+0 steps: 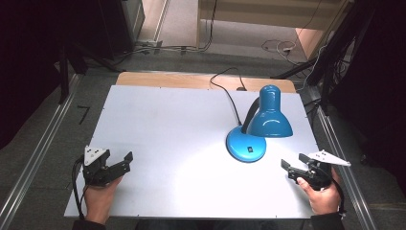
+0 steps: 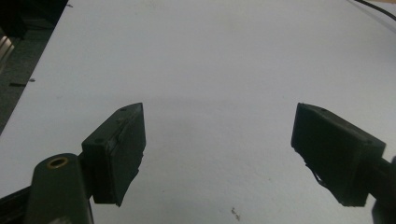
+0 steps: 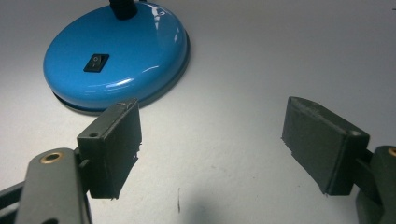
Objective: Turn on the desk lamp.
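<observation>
A blue desk lamp [image 1: 265, 117] stands right of centre on the white board [image 1: 167, 134], its shade tilted down over a round base [image 1: 245, 145]. The base [image 3: 116, 56] carries a black rocker switch [image 3: 96, 62], and the board beside it is lit. My right gripper [image 1: 294, 161] is held low near the board's front right corner, a short way right of the base, open with nothing between its jaws. My left gripper [image 1: 125, 162] rests near the front left corner, also open and holding nothing. In the left gripper view its wide-apart fingers [image 2: 122, 149] frame bare white board.
The lamp's black cable [image 1: 230, 96] runs back over the board to the wooden table edge [image 1: 191, 79]. Metal rails [image 1: 38, 153] flank the board on both sides. Cables lie on the floor [image 1: 280, 46] beyond the table.
</observation>
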{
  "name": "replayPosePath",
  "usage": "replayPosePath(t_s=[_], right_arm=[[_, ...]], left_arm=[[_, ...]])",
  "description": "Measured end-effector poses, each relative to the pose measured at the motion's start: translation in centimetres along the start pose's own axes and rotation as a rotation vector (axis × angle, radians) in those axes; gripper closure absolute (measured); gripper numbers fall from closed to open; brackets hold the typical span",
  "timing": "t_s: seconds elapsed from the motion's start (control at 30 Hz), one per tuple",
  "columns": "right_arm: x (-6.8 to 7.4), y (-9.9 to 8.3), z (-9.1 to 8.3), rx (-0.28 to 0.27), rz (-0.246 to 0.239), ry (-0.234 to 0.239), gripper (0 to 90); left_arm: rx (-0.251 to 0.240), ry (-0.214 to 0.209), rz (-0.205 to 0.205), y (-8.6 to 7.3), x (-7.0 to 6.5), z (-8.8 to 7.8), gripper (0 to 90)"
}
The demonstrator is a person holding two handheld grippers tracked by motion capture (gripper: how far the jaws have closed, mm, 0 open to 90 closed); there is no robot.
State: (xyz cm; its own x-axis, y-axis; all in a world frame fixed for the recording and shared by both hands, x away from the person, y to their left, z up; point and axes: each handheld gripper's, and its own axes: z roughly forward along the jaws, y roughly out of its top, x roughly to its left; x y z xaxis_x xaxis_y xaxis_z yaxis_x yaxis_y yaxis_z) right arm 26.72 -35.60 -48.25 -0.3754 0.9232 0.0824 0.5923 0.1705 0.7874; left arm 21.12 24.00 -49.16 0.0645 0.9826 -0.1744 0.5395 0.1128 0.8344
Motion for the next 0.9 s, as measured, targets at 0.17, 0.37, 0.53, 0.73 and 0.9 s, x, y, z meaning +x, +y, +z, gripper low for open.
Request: replayPosePath(t_s=[0.17, 0.37, 0.53, 0.73, 0.9], right_arm=[[-0.4, -0.2, -0.3, -0.004, 0.013, -0.013, 18.5], [-0.8, -0.4, -0.6, -0.008, 0.019, -0.023, 17.7], [-1.2, -0.6, -0.8, -0.006, 0.026, -0.037, 17.6], [-1.6, -0.7, -1.2, -0.008, 0.046, -0.050, 17.6], [-2.1, -1.0, -1.4, 0.001, 0.057, -0.062, 17.6]], left_arm=[[0.000, -0.001, 0.000, 0.0, 0.0, 0.0, 18.4], [0.001, 0.000, -0.001, 0.0, 0.0, 0.0, 18.4], [0.000, 0.001, -0.004, 0.0, 0.0, 0.0, 18.4], [0.002, 0.000, -0.004, 0.0, 0.1, 0.0, 18.4], [-0.001, 0.001, -0.006, 0.0, 0.1, 0.0, 18.4]])
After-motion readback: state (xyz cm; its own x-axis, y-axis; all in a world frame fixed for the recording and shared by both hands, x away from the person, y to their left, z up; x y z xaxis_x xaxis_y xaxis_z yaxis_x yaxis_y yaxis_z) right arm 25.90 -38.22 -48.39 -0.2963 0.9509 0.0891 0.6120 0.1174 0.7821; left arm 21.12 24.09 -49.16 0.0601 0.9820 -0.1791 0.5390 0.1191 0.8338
